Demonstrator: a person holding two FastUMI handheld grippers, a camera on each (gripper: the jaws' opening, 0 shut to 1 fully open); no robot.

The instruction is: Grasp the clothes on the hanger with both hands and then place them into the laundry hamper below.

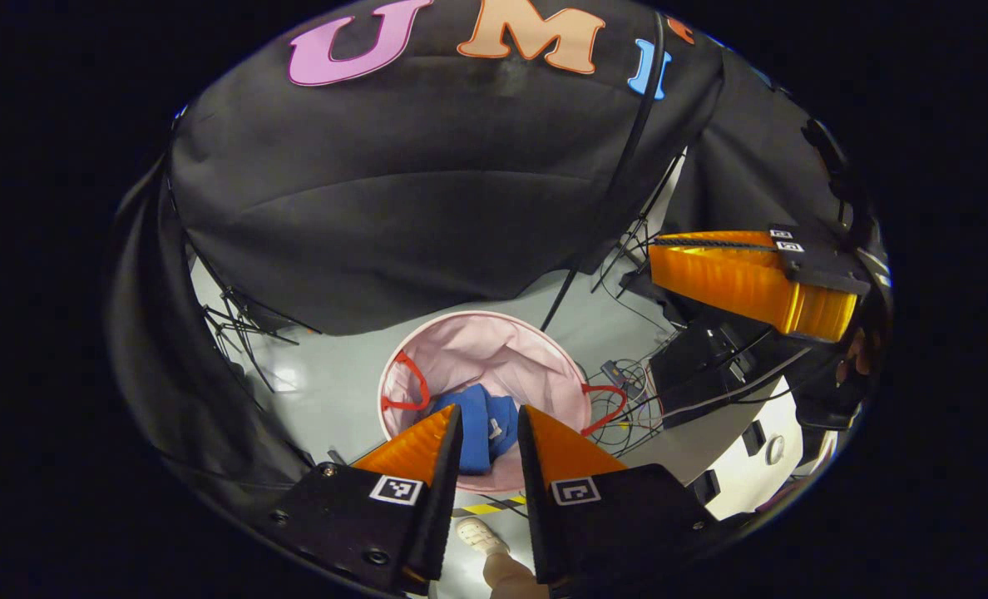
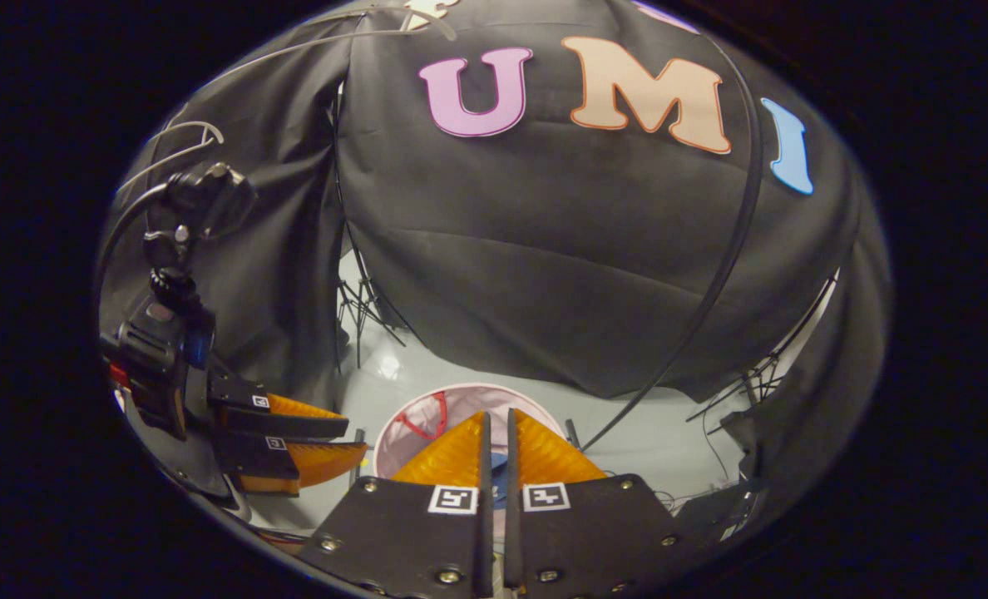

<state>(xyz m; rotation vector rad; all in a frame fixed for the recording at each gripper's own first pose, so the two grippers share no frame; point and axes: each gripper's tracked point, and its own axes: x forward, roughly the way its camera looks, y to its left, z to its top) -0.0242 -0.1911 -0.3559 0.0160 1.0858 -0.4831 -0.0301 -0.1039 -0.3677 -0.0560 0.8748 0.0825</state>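
One blue piece of clothing [image 1: 479, 428] lies crumpled at the bottom of the pink laundry hamper [image 1: 502, 353], which stands on the grey floor [image 1: 328, 383] below both tools. It looks soft and light, the kind of thing that folds, sags and bunches up when it is lifted, so it will not break or slip like something hard. If it had to be picked up again, a thick fold near the top of the heap would be the best place to pinch, with one tool at each side so it hangs evenly. The left hand-held gripper [image 1: 489, 420] hangs above the hamper with its fingers apart and nothing between them. The right hand-held gripper [image 2: 495, 437] also hangs above the hamper, and its fingers are close together with only a thin gap and no cloth in it. The hamper has red handles [image 1: 404, 384] at its rim and thin soft walls, so it would tip or dent easily if bumped. Loose cables [image 1: 627, 399] lie on the floor just beside it.
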